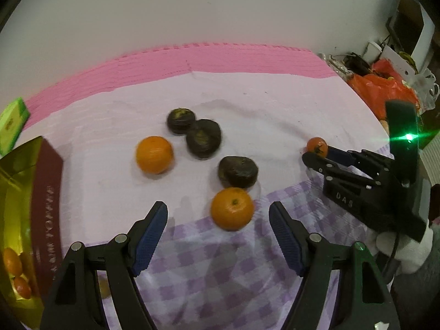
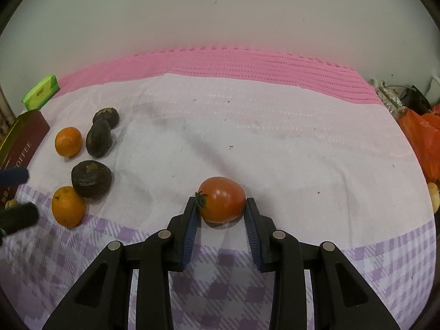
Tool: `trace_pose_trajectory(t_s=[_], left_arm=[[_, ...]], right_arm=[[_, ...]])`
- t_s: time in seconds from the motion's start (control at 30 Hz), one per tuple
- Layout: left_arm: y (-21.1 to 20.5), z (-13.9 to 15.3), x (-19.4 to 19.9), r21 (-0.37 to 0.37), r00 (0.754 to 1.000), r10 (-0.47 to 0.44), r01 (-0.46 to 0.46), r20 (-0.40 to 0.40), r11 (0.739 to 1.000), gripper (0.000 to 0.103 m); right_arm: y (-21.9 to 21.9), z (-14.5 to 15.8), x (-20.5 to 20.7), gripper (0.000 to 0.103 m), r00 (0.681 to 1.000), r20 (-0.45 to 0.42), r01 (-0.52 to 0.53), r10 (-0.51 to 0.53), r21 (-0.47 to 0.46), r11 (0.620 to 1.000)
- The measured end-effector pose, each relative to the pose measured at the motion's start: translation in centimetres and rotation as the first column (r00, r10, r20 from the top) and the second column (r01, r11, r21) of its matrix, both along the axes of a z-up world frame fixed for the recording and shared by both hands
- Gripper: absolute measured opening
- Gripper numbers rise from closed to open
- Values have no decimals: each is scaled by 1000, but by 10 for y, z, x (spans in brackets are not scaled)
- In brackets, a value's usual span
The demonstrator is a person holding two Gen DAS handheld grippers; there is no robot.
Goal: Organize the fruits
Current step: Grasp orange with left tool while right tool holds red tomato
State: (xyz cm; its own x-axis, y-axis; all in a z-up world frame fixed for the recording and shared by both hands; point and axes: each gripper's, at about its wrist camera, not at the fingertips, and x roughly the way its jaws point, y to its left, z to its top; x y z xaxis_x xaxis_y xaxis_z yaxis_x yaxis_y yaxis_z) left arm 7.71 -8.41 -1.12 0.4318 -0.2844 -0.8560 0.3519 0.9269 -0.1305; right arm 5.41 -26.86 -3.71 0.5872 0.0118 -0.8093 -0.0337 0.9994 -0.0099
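My right gripper (image 2: 220,202) is shut on a red tomato (image 2: 222,199), one pad at its stem end and the other on the opposite side; the left wrist view shows this tomato (image 1: 317,146) at the right gripper's (image 1: 316,152) tips. My left gripper (image 1: 218,206) stands open just over the checked cloth. An orange (image 1: 232,209) lies between its fingertips, touching neither pad. A second orange (image 1: 154,154) and three dark brown fruits (image 1: 238,172) lie on the white cloth beyond. The left fingertips (image 2: 16,176) poke in at the right wrist view's left edge.
A maroon and gold box (image 1: 46,192) at the left holds small orange fruits. A green packet (image 1: 13,123) lies behind it. A pink mat (image 2: 247,66) runs along the wall. An orange-red plastic bag (image 1: 382,90) and clutter sit off the right edge.
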Motion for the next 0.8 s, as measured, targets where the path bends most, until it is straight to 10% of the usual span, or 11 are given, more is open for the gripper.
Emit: trace_pose_trajectory(t_s=[0.8], left_arm=[[-20,-27,16,11,998,-6,7,-65,1000,36]], right_arm=[[-1,-2,-7,35,999,37,13,-13,11,1000]])
